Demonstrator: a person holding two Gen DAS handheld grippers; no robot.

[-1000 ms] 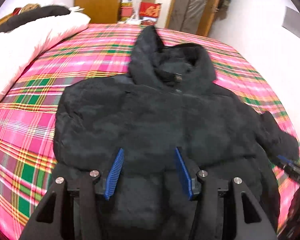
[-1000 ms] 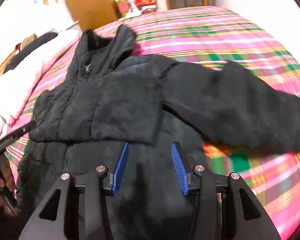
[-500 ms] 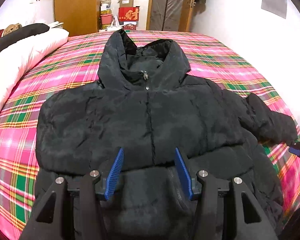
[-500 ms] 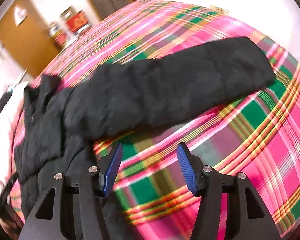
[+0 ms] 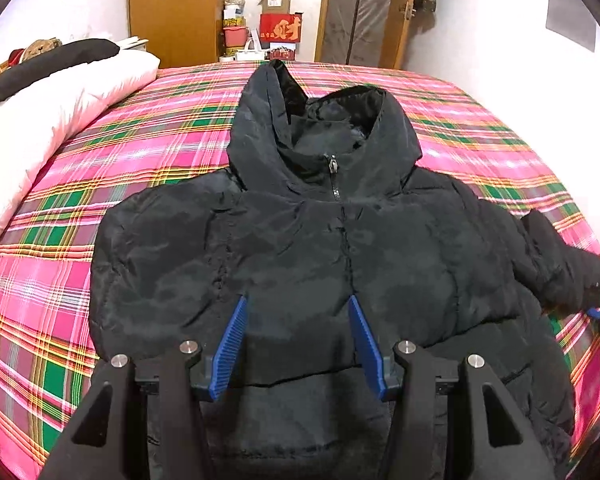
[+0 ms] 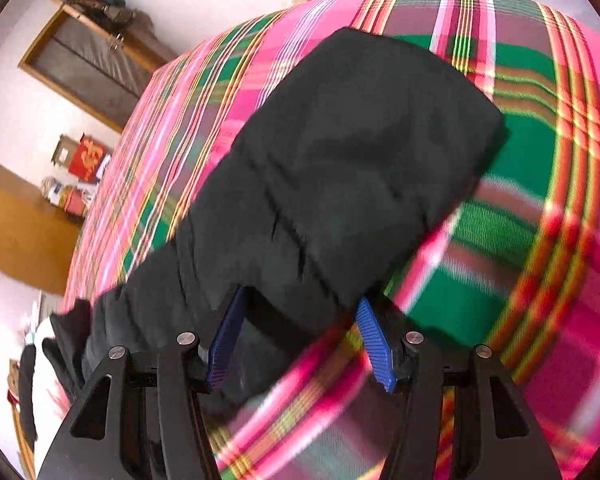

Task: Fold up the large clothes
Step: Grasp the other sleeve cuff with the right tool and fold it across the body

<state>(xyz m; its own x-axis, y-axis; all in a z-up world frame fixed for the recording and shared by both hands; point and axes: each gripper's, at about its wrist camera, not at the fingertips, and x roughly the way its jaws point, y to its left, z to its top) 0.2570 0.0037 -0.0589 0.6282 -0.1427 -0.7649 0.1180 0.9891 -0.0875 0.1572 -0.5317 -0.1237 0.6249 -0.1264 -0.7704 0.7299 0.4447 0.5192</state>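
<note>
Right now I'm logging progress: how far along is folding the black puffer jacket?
Early. The black hooded puffer jacket lies zipped, face up, on the pink plaid bedspread. The open right gripper straddles its outstretched sleeve; the open left gripper hovers over the hem. No fold is visible yet.

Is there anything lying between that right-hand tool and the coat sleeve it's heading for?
Nothing visible. The right tool is open, its blue fingers already either side of the sleeve, which lies flat on the plaid bed. Whether they touch the fabric is unclear through the blur.
</note>
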